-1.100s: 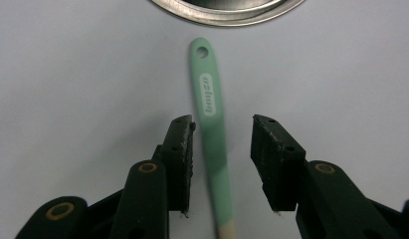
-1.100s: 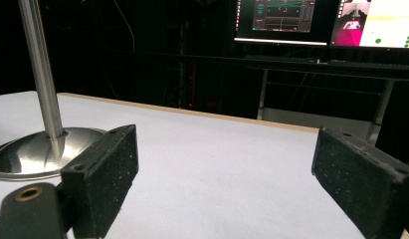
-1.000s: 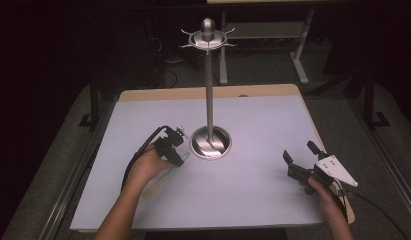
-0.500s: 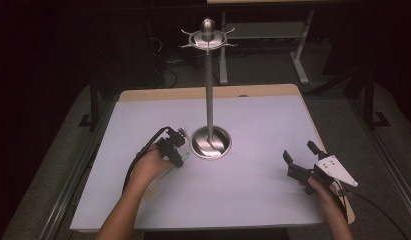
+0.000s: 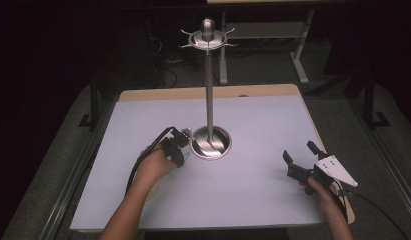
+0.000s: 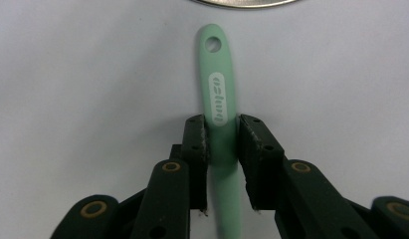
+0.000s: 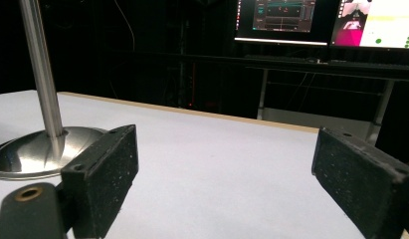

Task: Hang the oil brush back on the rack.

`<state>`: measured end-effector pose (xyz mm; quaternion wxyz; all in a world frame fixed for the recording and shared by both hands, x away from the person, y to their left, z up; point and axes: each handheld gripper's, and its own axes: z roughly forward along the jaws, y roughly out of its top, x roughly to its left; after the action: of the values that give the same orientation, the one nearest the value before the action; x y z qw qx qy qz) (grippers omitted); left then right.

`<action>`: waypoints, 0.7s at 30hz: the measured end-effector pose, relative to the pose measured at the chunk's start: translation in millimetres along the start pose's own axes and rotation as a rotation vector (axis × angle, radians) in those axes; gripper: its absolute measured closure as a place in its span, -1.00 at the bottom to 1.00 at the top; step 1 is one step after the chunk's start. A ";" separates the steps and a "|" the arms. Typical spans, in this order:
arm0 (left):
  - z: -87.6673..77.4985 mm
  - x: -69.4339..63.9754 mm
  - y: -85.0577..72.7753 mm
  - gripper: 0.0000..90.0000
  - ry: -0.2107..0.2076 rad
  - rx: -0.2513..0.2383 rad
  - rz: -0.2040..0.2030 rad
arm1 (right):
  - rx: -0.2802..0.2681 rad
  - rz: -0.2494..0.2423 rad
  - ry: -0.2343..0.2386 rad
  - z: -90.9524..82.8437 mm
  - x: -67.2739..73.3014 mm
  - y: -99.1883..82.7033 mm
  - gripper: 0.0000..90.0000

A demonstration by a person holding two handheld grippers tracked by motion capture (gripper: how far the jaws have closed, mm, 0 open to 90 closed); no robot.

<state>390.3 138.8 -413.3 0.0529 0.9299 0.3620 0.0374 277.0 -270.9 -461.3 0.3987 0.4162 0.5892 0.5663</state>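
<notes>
A mint-green utensil handle (image 6: 219, 94) with a hanging hole at its tip lies flat on the white table, pointing at the base of the stand. My left gripper (image 6: 222, 127) is shut on the handle, a pad pressed on each side; the utensil's working end is hidden under the jaws. In the high view the left gripper (image 5: 179, 147) sits just left of the round base of a tall steel hook stand (image 5: 209, 95). My right gripper (image 5: 299, 159) hovers open and holding nothing near the table's right front; in the right gripper view (image 7: 224, 147) its pads stand wide apart.
The stand's mirror-like base (image 7: 38, 154) and pole (image 7: 40, 69) rise left of the right gripper. The stand's hook crown (image 5: 208, 37) is high above the white table (image 5: 253, 200). Monitors (image 7: 321, 20) and desk legs stand beyond the far edge.
</notes>
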 end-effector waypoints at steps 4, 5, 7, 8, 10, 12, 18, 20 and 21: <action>0.3 0.0 -0.1 0.68 -0.002 -0.003 -0.010 | 0.001 -0.001 0.000 0.0 0.2 0.0 -0.77; 0.2 -0.2 0.2 0.68 0.001 0.001 -0.008 | 0.001 -0.001 0.000 0.0 0.2 0.0 -0.77; 0.3 -1.9 0.7 0.69 0.012 0.002 -0.011 | 0.001 -0.001 0.001 0.1 0.3 0.0 -0.77; 0.3 -2.7 0.9 0.70 0.016 0.003 -0.012 | 0.000 -0.002 0.000 0.0 0.2 0.0 -0.77; 0.1 -3.5 1.1 0.72 0.022 0.006 -0.006 | 0.000 -0.002 0.001 0.0 0.3 -0.1 -0.77; 0.2 -3.8 0.5 0.72 0.022 0.002 -0.005 | -0.001 -0.004 0.001 0.0 0.2 -0.1 -0.77; 0.4 0.5 -5.0 0.72 -0.014 -0.044 -0.011 | -0.001 -0.003 0.001 -0.1 0.2 -0.1 -0.77; -0.1 2.4 -7.7 0.72 -0.029 -0.061 -0.004 | 0.000 0.000 0.000 -0.1 0.2 -0.1 -0.77; -0.4 4.0 -9.2 0.72 -0.038 -0.071 -0.004 | 0.000 0.000 0.000 -0.1 0.1 0.0 -0.77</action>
<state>387.1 148.3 -413.9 0.0927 0.9272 0.3614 0.0322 276.9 -270.8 -461.3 0.3986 0.4162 0.5892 0.5663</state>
